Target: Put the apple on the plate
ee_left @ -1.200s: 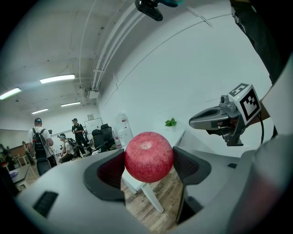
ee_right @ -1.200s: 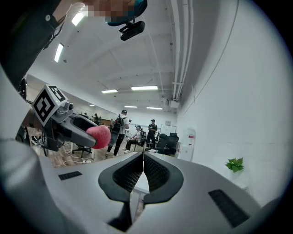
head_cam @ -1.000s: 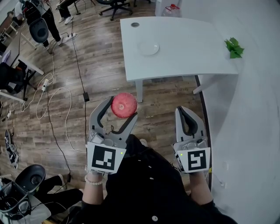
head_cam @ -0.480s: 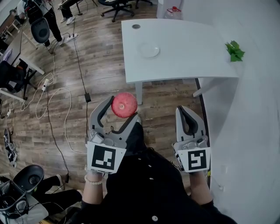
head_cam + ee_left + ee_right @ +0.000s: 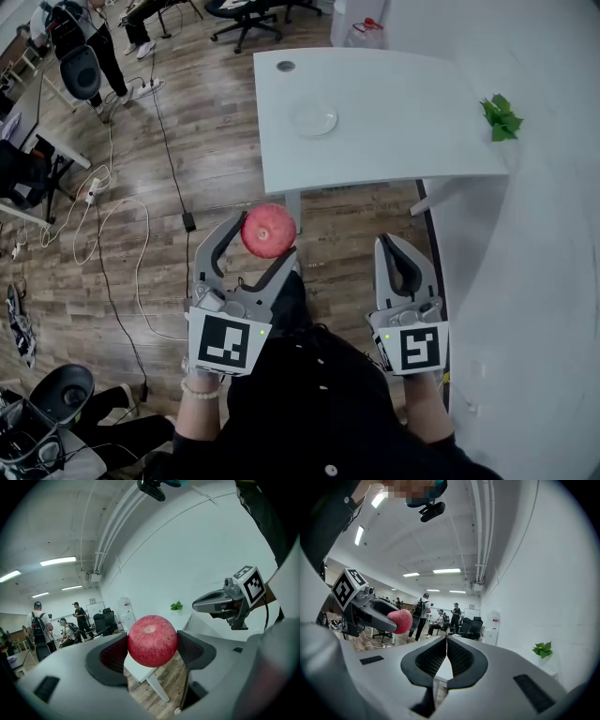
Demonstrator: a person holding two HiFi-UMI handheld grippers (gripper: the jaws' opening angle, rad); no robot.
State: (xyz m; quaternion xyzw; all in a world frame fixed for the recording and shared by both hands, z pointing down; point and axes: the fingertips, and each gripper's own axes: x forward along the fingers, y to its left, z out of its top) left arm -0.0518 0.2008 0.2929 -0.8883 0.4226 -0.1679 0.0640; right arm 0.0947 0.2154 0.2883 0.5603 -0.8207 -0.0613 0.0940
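Left gripper view has the red apple (image 5: pixel 152 641) square in the middle, pinched at its widest girth between the two dark ribbed pads, its stem dimple turned towards the camera. The left gripper (image 5: pixel 260 240) is thus clamped on the fruit, one jaw on each flank. By its look the apple should handle as a firm, fairly weighty ball with a smooth, probably waxy skin. It will not give under the pads, but it could slip or twist if the grip sat off-centre, and it would bruise if dropped or squeezed hard, so the present hold across the middle seems the right one. From the head view it hangs in the air over the wooden floor (image 5: pixel 141 187), short of the near edge of the white table (image 5: pixel 394 141) and well apart from the small white plate (image 5: pixel 316 119), which lies towards the table's far left part. Once set down, a round fruit may roll, so it probably wants lowering onto the plate's centre before letting go. The right gripper (image 5: pixel 394 251) carries nothing, its jaws pressed together. A green leafy sprig (image 5: pixel 500 116) sits at the table's right edge.
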